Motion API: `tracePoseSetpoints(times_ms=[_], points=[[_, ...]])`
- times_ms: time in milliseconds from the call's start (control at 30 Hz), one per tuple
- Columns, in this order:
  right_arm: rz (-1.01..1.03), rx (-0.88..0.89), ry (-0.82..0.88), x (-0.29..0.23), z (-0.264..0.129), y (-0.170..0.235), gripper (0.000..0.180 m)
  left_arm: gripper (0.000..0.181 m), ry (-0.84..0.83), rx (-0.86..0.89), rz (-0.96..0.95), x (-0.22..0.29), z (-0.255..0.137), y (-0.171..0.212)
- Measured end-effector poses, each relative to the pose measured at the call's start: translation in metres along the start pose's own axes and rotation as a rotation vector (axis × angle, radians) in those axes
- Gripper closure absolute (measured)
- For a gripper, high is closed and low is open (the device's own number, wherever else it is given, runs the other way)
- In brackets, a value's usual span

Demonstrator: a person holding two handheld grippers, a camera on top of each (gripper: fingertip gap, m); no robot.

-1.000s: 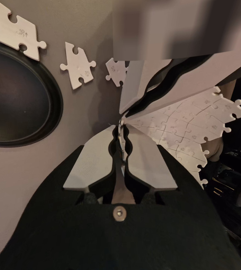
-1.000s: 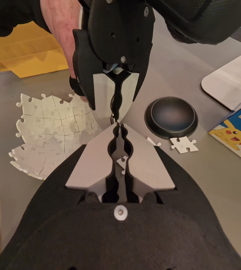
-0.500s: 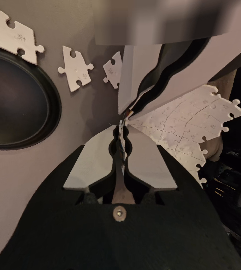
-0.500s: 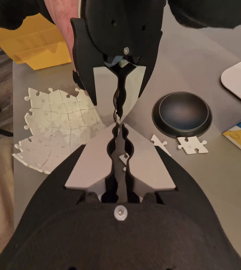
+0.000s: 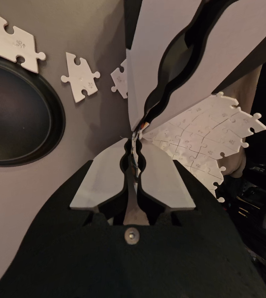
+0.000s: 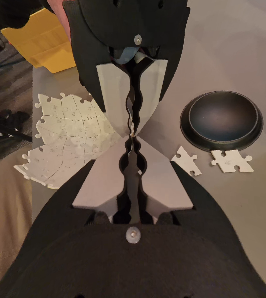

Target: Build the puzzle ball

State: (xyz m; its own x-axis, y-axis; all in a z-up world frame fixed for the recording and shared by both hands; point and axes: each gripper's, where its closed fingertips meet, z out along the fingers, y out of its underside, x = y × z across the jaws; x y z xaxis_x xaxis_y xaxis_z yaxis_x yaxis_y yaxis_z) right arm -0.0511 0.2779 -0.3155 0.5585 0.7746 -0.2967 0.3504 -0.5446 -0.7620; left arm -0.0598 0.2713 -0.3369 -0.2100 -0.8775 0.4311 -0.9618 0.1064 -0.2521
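My left gripper [image 5: 133,140] is shut on a white puzzle piece [image 5: 134,146] held edge-on between its jaws. My right gripper [image 6: 133,137] meets it tip to tip and is shut on a small puzzle piece [image 5: 144,126] that shows a coloured edge. In the right wrist view the left gripper [image 6: 133,129] comes down from above. In the left wrist view the right gripper [image 5: 141,128] comes in from the top. The curved, assembled white puzzle section [image 6: 72,133] lies on the grey table to the left, and also shows at the right of the left wrist view [image 5: 209,137].
A black round bowl-shaped stand [image 6: 222,119] sits on the table. Loose white pieces [image 6: 187,161] [image 6: 230,161] lie in front of it; three show in the left wrist view [image 5: 80,77]. A yellow box [image 6: 40,43] is at the far left. The table edge runs behind the assembled section. Left and right tips are no more than a few centimetres apart.
Both grippers stay tip to tip and shut. They have drawn closer together, so each looms larger in the other's view. The right gripper now stands more upright in the left wrist view.
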Motion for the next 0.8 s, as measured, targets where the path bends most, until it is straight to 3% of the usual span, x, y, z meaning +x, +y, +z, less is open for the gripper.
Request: tracePoseSetpoints(times_ms=[567,800], points=[[0.049,0.008,-0.058,-0.0014,0.0,0.0008,0.18,0.174,0.054,0.033,-0.026,0.0028,0.0002,0.0],[-0.035,-0.03,-0.02,-0.0014,0.0017,0.0028,0.18,0.175,0.099,0.024,-0.038,0.003,0.0008,0.0015]])
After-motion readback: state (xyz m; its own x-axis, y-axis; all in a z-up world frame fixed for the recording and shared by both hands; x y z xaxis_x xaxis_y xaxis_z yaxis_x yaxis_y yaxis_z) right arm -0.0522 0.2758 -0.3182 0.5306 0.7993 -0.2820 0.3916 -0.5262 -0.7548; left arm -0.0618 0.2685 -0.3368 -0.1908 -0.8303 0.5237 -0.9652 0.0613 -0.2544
